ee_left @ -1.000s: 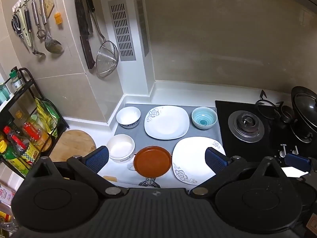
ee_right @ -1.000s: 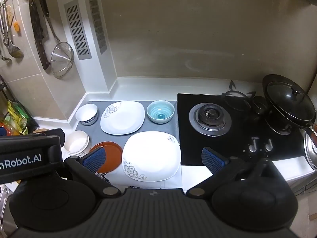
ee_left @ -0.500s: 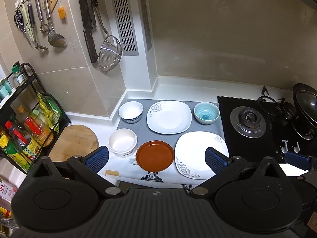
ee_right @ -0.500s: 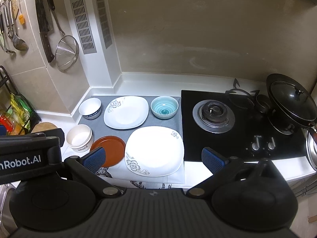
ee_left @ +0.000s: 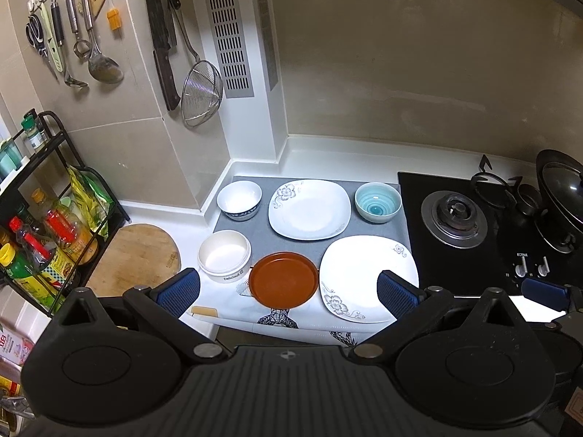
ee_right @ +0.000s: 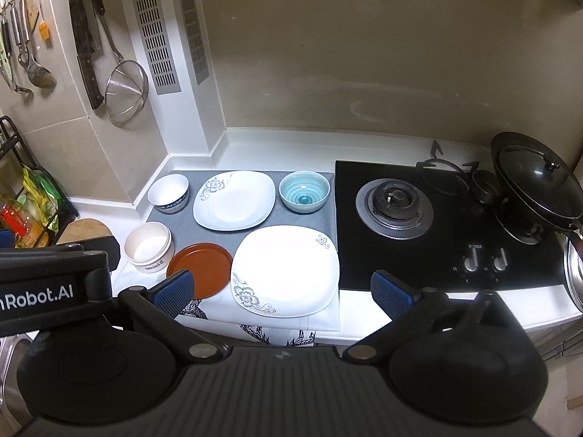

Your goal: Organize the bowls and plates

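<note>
we hold the left gripper [ee_left: 288, 291] above the counter's near edge, its blue pads spread wide with nothing between them. the right gripper [ee_right: 280, 289] hovers likewise, fingers parted and empty. on the grey mat [ee_left: 262, 233] the dishes lie in two rows. taking the brown plate [ee_left: 283, 279] as our clock centre in the left view, the cream bowl [ee_left: 224, 255] sits at ten o'clock just beside it, the large white plate [ee_left: 368, 276] at three o'clock almost touching it, the smaller flowered plate [ee_left: 309, 209] at twelve, the white bowl with a blue band [ee_left: 239, 198] at eleven and the teal bowl [ee_left: 378, 202] at two. the gas stove [ee_left: 473, 225] lies farther out at three, and a round wooden board [ee_left: 135, 255] at nine.
</note>
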Motion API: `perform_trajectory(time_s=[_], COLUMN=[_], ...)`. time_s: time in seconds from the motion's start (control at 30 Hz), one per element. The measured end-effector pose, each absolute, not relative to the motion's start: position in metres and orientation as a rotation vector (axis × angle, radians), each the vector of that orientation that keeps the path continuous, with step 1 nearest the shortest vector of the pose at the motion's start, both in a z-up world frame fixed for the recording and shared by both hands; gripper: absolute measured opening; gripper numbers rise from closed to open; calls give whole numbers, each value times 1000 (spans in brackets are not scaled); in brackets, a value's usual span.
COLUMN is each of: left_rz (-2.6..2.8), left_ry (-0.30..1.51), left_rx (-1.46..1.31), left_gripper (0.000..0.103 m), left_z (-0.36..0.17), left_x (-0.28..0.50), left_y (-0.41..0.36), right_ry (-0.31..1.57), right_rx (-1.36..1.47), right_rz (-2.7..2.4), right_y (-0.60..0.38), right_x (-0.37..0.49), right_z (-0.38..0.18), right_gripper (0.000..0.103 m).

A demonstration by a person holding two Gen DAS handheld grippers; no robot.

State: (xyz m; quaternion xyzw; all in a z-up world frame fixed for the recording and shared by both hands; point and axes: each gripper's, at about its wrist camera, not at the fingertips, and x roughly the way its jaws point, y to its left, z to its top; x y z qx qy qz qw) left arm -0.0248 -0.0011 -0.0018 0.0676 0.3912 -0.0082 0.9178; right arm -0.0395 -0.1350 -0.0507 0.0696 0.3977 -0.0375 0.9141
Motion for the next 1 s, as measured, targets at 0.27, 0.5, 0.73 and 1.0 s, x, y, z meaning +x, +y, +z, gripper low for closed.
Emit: perform_trajectory(time_s=[0.27,0.5,0.73,1.0], left_rz=[-29,-41,-45,-49], left_ry=[813,819,813,828], left_rx=[128,133,135,136], left_gripper=[103,103,103,103], left_z=[-4,-7,-9,-15], left_x=[-22,-20,-17,-7], left_y=[-1,-2,-4,-3], right_ry=[823,833,833,849], right_rx=[142,145,145,149], right_rz=[-79,-77,-80,-82], right_y=[-139,-141,-142,-141], right_x=[-40,-39,-36,-28], right_z=[-52,-54,-53,-60], right_gripper=[103,103,103,103])
